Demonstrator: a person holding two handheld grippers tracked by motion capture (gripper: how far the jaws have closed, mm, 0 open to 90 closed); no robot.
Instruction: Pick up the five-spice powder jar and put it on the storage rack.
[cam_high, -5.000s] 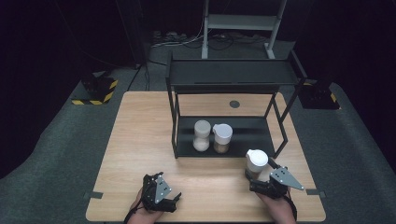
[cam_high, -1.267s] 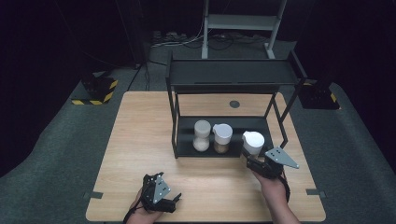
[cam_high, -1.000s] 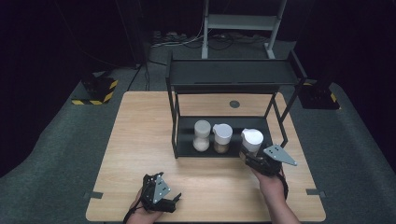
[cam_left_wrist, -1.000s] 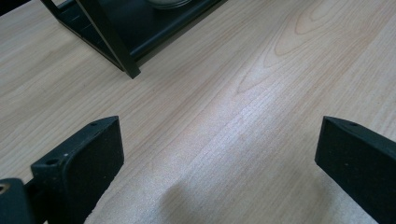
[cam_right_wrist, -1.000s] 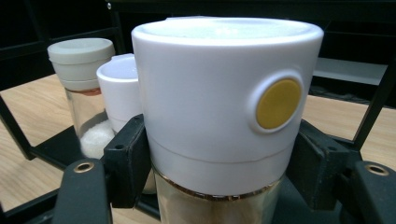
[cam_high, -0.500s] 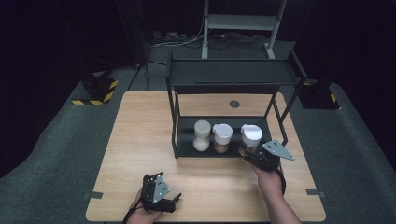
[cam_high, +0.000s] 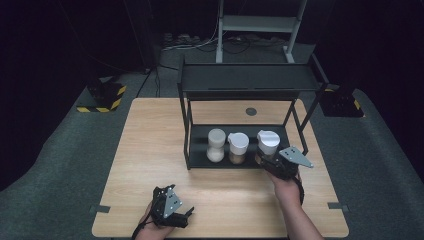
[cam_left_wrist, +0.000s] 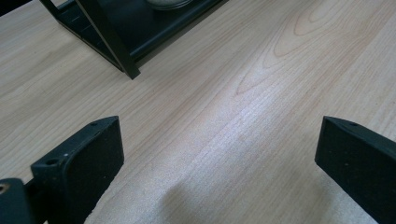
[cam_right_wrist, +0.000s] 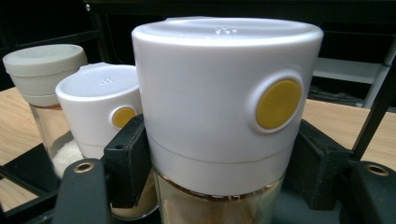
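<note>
White-lidded jar (cam_high: 268, 145) sitting at right end of black rack's (cam_high: 200, 159) lower shelf, centre-right of high view, right gripper (cam_high: 272, 162) clamped on it low down. Looking like placement step: jar going in beside two jars (cam_high: 227, 146) already lined up to its left. Next probably calling for seating jar flat, then letting go and backing out without knocking right post. Left gripper (cam_high: 172, 212) parked at lower left, away from rack. Light wood table (cam_high: 150, 135) mid-frame, dark carpet, hazard-striped block (cam_high: 102, 97) at upper left, grey stand at top.

Left gripper view: jaws standing wide apart, gripping nothing, pale wood grain between; rack foot (cam_left_wrist: 126, 67) at upper left.

Right gripper view: jaws pressing both sides of jar (cam_right_wrist: 224, 107) under its lid, yellow button (cam_right_wrist: 279, 103) at right; brownish contents below, neighbour jars (cam_right_wrist: 100, 112) at left, dark room behind.
</note>
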